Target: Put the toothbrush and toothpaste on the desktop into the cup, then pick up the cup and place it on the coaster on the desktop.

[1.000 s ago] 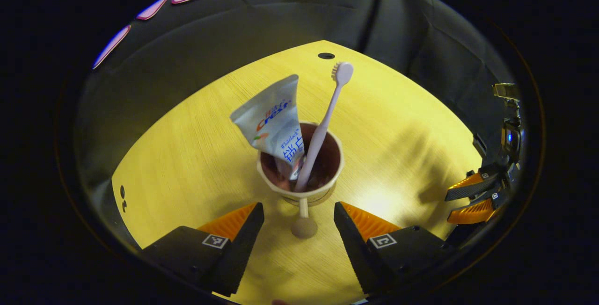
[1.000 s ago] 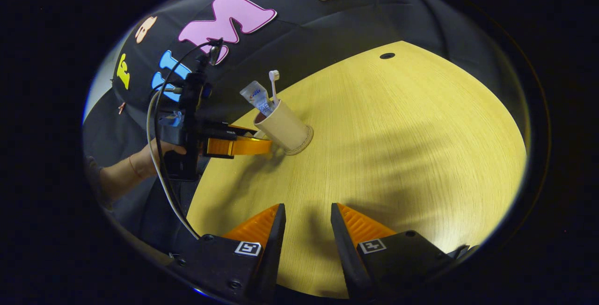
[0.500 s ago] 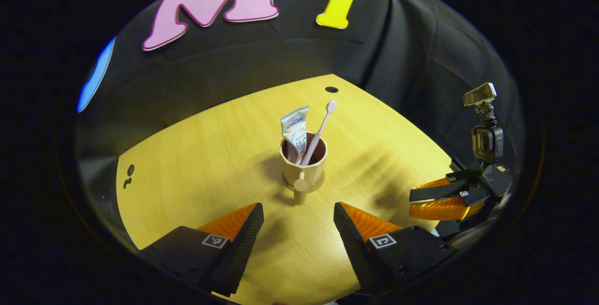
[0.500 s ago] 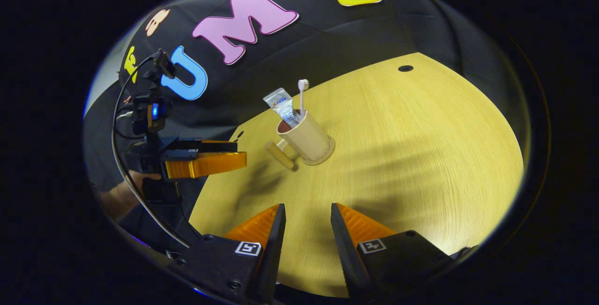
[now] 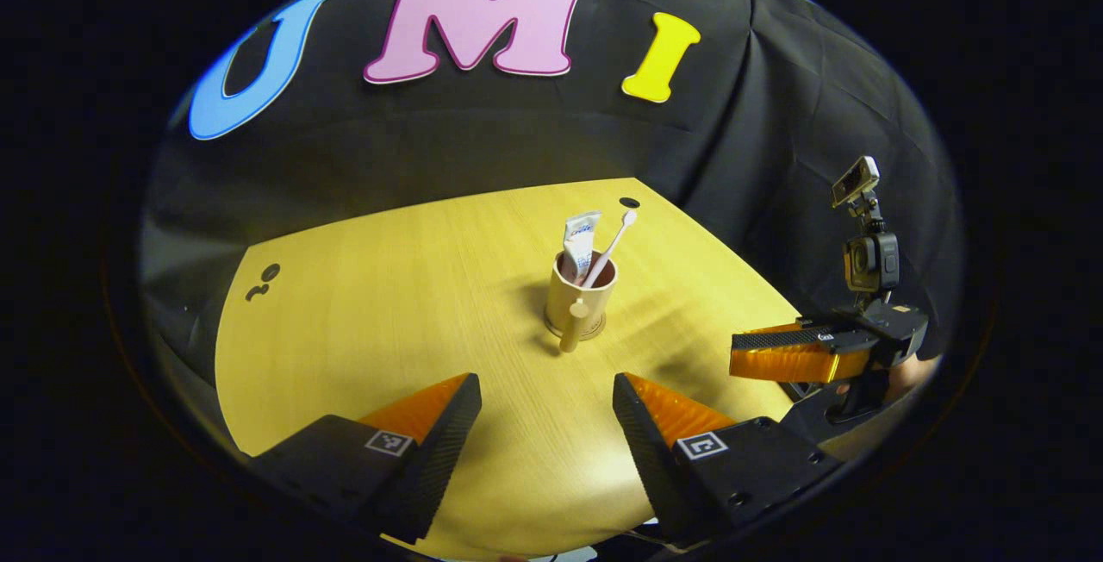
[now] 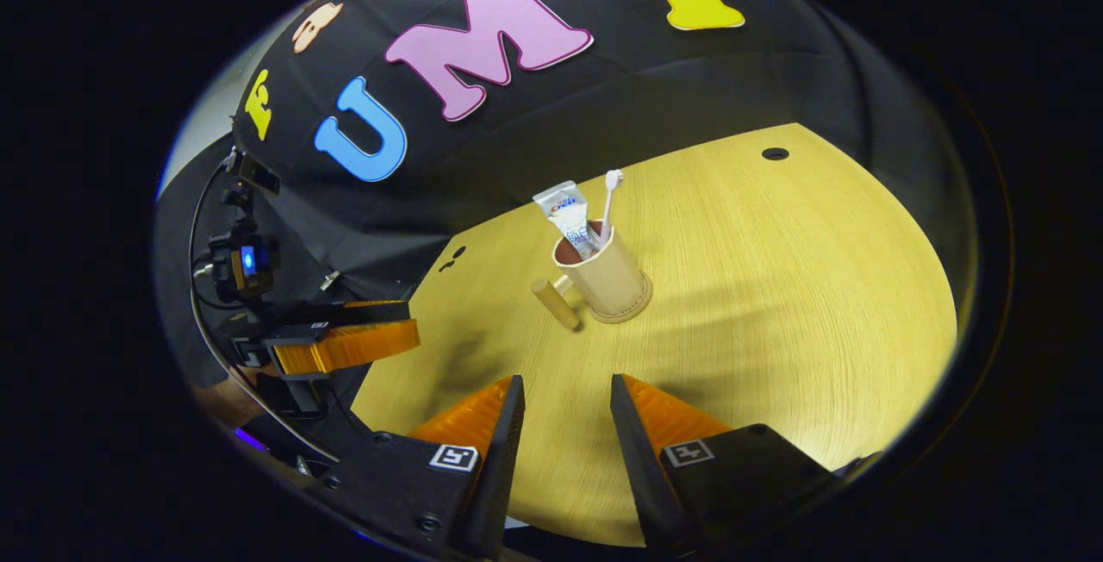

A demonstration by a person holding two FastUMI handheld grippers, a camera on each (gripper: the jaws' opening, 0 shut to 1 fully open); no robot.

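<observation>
Cup [image 5: 582, 303] sits on coaster [image 6: 622, 314], both claws [image 5: 545, 402] [image 6: 560, 402] released, empty. Risk: a bump on its handle [image 5: 572, 331] could tip it.

Beige cup [image 5: 581, 303], white toothpaste [image 5: 581, 237], pale toothbrush [image 5: 613, 243], yellow wood-grain desktop [image 5: 388, 312].

Matt, pale wood-grain desktop [image 5: 388, 303] under the cup [image 5: 579, 303], which looks smooth and matt, glossy dark inside. In it, a shiny plastic toothpaste [image 5: 579, 239] tube and smooth plastic toothbrush [image 5: 613, 243]. Behind the cup, creased matt cloth wall [image 5: 482, 140].
</observation>
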